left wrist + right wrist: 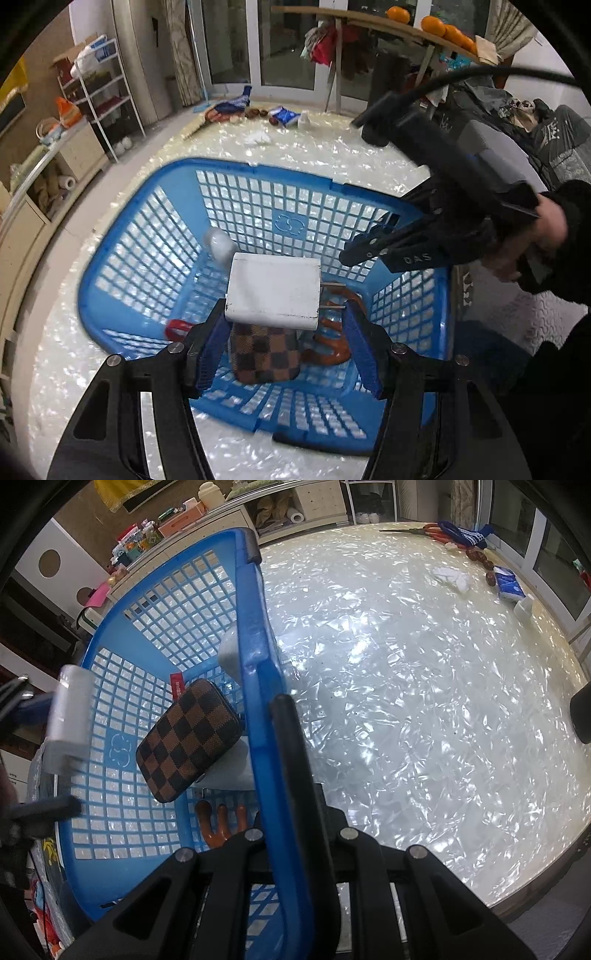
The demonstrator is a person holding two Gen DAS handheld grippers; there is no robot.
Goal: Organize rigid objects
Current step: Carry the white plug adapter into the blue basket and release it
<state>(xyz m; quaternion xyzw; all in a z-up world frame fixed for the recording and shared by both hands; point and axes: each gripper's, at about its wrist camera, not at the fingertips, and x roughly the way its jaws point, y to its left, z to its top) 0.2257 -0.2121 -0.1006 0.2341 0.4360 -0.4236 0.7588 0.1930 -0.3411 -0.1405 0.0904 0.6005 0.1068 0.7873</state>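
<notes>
1. From the left wrist we look steeply down between our fingers point(212, 347) into the blue basket point(122, 236), close above it.
2. From the right wrist we look down along the basket's rim point(258, 686), which runs between our fingers, with the table point(424, 701) spreading beyond.
3. Both views share the basket's inside and the checkered case point(264, 350) point(188, 738).

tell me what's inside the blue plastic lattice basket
Inside the blue plastic lattice basket: a brown checkered case, an orange claw-shaped piece, a small red item and a white rounded object. The case partly covers something pale.
</notes>
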